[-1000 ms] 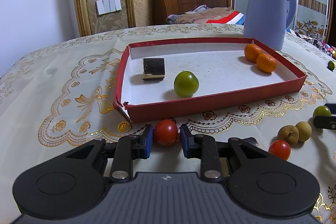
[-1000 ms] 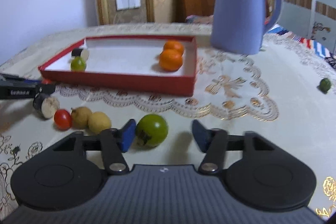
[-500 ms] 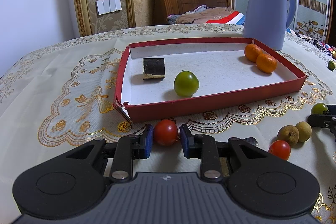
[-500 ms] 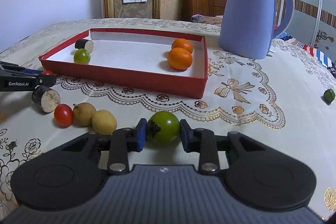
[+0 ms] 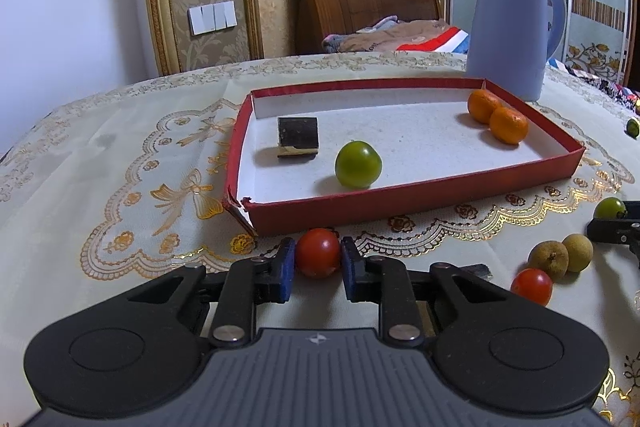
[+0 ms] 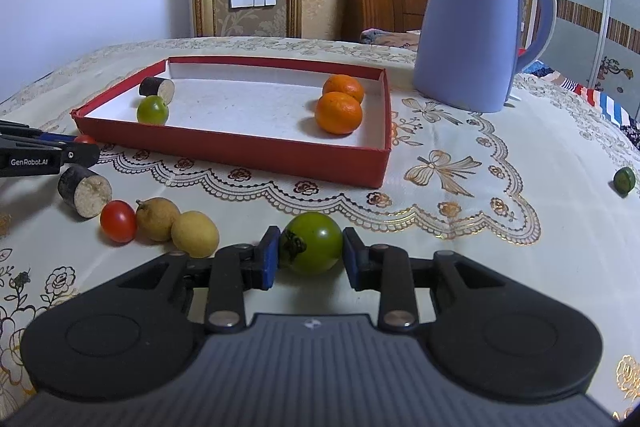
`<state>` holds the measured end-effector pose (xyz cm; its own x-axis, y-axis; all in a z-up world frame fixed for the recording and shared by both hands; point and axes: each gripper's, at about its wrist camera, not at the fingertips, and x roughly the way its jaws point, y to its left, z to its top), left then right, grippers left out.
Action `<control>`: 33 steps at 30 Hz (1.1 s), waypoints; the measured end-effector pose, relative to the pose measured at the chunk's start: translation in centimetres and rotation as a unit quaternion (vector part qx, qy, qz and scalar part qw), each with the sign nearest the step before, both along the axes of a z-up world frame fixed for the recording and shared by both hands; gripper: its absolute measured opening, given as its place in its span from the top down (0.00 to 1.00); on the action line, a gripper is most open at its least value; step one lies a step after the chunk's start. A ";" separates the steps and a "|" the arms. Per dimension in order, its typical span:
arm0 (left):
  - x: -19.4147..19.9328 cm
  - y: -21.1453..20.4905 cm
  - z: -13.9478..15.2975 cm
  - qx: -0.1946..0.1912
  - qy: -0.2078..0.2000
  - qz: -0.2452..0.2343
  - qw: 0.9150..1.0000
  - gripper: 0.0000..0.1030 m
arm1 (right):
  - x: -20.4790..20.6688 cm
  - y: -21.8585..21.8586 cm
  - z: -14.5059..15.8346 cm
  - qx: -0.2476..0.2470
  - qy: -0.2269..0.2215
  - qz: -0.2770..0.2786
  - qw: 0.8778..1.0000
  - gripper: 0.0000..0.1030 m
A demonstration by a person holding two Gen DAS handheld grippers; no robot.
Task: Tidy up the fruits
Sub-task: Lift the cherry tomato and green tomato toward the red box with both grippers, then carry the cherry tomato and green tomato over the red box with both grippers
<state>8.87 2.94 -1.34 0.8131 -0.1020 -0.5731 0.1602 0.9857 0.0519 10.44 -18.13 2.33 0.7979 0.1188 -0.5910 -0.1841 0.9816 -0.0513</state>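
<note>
Tomato [image 5: 318, 258], red, sits pinched between the blue pads [image 5: 286, 269] of the left gripper [image 5: 317, 269], on the cloth [image 5: 120, 187] just in front of the tray's near wall. Both pads press its sides; grip is at the widest part, which should keep a round, smooth fruit from squirting out

Green tomato [image 6: 312, 243] is pinched the same way in the right gripper [image 6: 308, 264], stalk end turned toward the left pad, resting on the cloth, a little apart from the tray's [image 6: 240, 151] near wall. Whether either fruit is lifted clear of the cloth, cannot tell

Tray holds two oranges [image 6: 339, 112] touching at the right end, one green fruit [image 6: 152, 109] and a dark cut piece [image 6: 157, 88] at the left end. Judgement: like goes with like, so each held fruit is probably bound for the tray

Loose on the cloth between the grippers: second red tomato [image 6: 118, 221], two tan fruits [image 6: 176, 225] touching, dark cut chunk [image 6: 85, 191]. Small green piece [image 6: 624, 180] lies well apart at far right

Kettle [image 6: 476, 27] stands behind the tray's right end, clear of the carry path

Judgement: task is early, most fruit not yet in the tray
</note>
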 end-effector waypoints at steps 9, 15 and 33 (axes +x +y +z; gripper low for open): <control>-0.5 0.8 0.6 -0.027 -0.015 0.006 1.000 0.78 | -0.5 -0.3 0.4 0.005 -0.019 -0.012 1.000 0.71; -0.9 1.2 1.0 -0.043 -0.023 0.006 0.999 0.78 | -0.6 -0.4 0.5 0.008 -0.023 -0.016 1.000 0.71; -1.3 1.4 1.8 -0.071 -0.038 0.000 0.997 0.77 | -0.6 -1.1 2.5 0.008 -0.034 -0.015 0.999 0.71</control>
<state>7.54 4.30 0.43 0.8535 -0.1781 -0.4897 0.1615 0.9839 -0.0764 9.82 -19.18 4.85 0.8389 0.1034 -0.5343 -0.1517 0.9873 -0.0472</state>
